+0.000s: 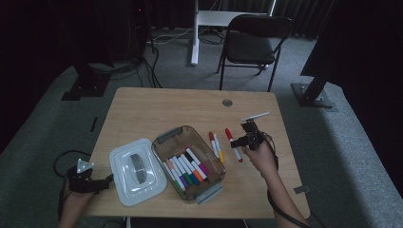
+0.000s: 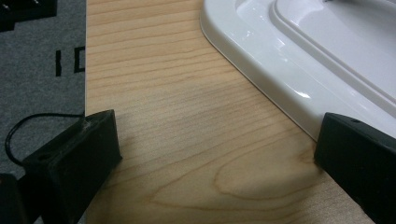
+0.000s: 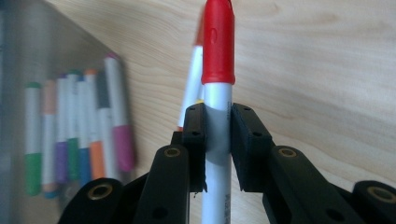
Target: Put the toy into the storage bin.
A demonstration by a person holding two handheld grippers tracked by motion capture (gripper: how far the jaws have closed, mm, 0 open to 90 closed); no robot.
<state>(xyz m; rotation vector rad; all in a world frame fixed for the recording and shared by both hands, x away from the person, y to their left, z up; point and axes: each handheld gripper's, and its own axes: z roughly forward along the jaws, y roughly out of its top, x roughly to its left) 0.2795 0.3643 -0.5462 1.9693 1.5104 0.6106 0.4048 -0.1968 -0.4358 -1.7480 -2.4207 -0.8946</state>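
Observation:
My right gripper (image 1: 247,141) is shut on a white marker with a red cap (image 1: 234,144), held over the table to the right of the clear box (image 1: 212,190). In the right gripper view the pads (image 3: 245,140) clamp the marker's white barrel just below the red cap (image 3: 217,56). Several coloured markers (image 1: 187,168) lie side by side in the box. Two more markers (image 1: 216,145) lie on the wood between the box and the held one. My left gripper (image 1: 107,182) rests open at the table's near left corner, its jaws over bare wood beside the white lid (image 2: 289,51).
The white lid (image 1: 138,171) lies flat left of the box. A cable grommet (image 1: 227,102) sits near the far edge of the table. Beyond the table stand a black folding chair (image 1: 252,42) and a white desk leg (image 1: 195,33), on grey carpet.

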